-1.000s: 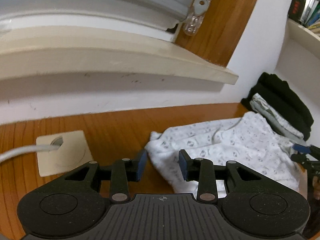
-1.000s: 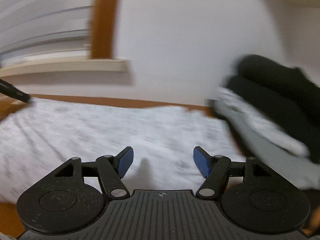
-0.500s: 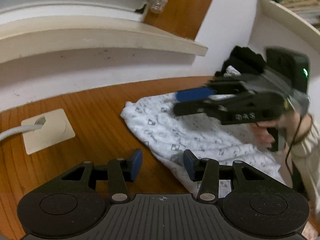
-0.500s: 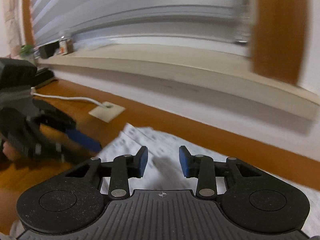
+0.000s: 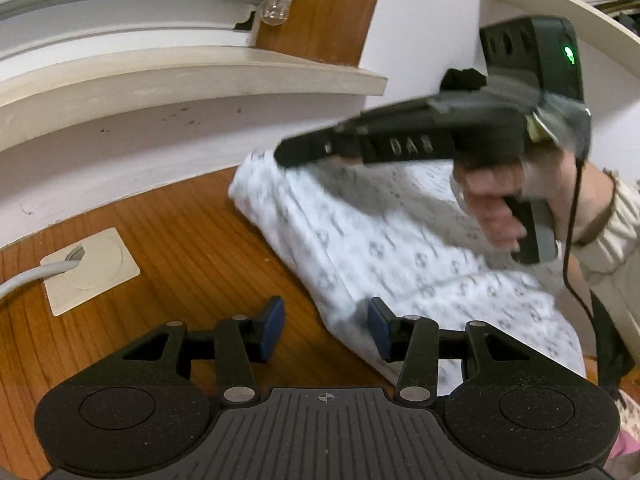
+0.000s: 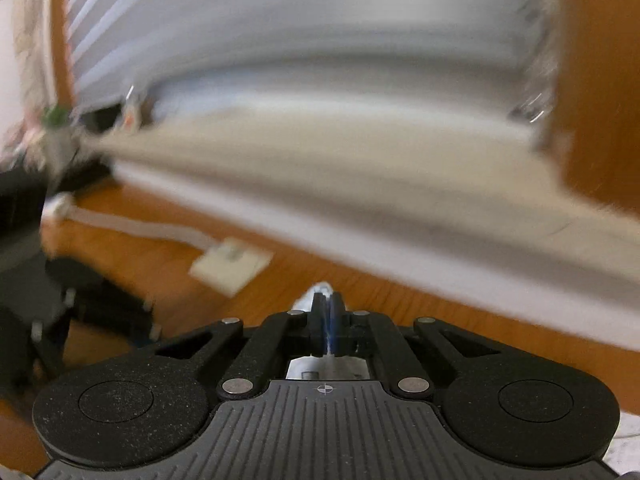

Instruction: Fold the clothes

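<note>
A white patterned garment (image 5: 400, 248) lies on the wooden table (image 5: 192, 240) below the window sill (image 5: 180, 76), and its far corner is lifted off the wood. The right gripper (image 6: 327, 316) has its fingers pressed together on that corner, with a sliver of white cloth showing between the pads. The left gripper (image 5: 326, 328) sits with its fingers spread apart at the garment's near edge, holding nothing, its right pad against the cloth.

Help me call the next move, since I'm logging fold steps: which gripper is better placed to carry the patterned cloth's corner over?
The right gripper, probably. Its jaws are shut on a corner of the patterned cloth. The left gripper is open and holds nothing, its fingers straddling the cloth's near edge on the wooden table.
</note>
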Available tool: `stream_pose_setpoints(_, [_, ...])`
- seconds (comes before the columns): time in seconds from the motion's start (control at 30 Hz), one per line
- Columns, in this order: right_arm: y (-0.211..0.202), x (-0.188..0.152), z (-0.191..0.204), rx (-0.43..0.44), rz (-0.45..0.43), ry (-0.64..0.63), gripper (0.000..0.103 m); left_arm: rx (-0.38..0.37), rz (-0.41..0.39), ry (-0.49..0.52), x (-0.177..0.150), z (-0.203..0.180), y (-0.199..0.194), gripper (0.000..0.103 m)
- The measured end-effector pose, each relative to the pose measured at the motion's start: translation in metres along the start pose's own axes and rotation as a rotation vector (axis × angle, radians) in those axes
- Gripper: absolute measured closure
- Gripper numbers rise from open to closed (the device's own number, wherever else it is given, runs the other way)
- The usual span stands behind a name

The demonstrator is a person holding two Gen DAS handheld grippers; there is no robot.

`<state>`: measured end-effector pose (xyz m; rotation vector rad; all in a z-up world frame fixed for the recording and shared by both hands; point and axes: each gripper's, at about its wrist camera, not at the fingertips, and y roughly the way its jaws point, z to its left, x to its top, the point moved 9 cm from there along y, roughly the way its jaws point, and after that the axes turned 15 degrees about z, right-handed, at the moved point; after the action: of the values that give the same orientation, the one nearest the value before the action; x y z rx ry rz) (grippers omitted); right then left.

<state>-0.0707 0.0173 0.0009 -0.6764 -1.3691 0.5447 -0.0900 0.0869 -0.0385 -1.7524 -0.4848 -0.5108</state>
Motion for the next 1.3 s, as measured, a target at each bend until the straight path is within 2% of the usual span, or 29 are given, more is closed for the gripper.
stream_pose_setpoints(0.07, [-0.001,0.003,-0.005,-0.039,-0.006,0.01,0.1,-0.006,0.002,0.008,-0.002,0.0,-0.002,0.053])
stream_pose_setpoints(0.13, [0.005,0.001,-0.005,0.002,0.043,0.015,0.097,-0.005,0.001,0.019,-0.004,-0.001,-0.003,0.053])
stream_pose_setpoints(0.23, [0.007,0.004,-0.008,0.015,0.039,0.009,0.076,-0.002,0.001,0.033,-0.005,-0.002,-0.005,0.053])
stream_pose_setpoints(0.27, [0.008,0.007,-0.013,0.013,0.034,0.024,0.066,-0.003,0.002,0.036,-0.006,-0.002,-0.005,0.053])
stream_pose_setpoints(0.3, [0.011,0.009,-0.019,0.011,0.033,0.043,0.065,-0.004,0.002,0.039,-0.007,-0.003,-0.006,0.053])
stream_pose_setpoints(0.37, [0.018,0.01,-0.027,0.014,0.052,0.059,0.065,-0.008,0.008,0.051,-0.008,-0.004,-0.007,0.053])
stream_pose_setpoints(0.47, [0.035,0.002,-0.025,0.044,0.139,0.005,0.066,-0.018,0.017,0.072,-0.011,-0.006,-0.008,0.053])
stream_pose_setpoints(0.77, [0.049,-0.006,0.002,0.093,0.189,-0.072,0.067,-0.023,0.014,0.093,-0.015,-0.009,-0.01,0.052])
stream_pose_setpoints(0.83, [0.052,-0.004,0.003,0.107,0.202,-0.067,0.094,-0.025,0.014,0.1,-0.017,-0.01,-0.011,0.052])
stream_pose_setpoints(0.93, [0.043,0.006,0.001,0.056,0.122,-0.071,0.098,-0.031,0.016,0.118,-0.02,-0.014,-0.012,0.053])
stream_pose_setpoints(1.0, [0.027,0.019,-0.008,-0.049,-0.001,-0.039,0.1,-0.034,0.016,0.128,-0.023,-0.017,-0.012,0.053])
stream_pose_setpoints(1.07, [0.016,0.028,-0.018,-0.141,-0.079,-0.012,0.1,-0.038,0.015,0.134,-0.025,-0.019,-0.013,0.055])
stream_pose_setpoints(1.2, [0.025,0.028,-0.013,-0.137,-0.033,-0.045,0.098,-0.058,0.011,0.134,-0.028,-0.019,-0.015,0.054])
stream_pose_setpoints(1.3, [0.024,0.025,-0.008,-0.143,-0.025,-0.05,0.097,-0.086,0.005,0.078,-0.026,-0.015,-0.017,0.061])
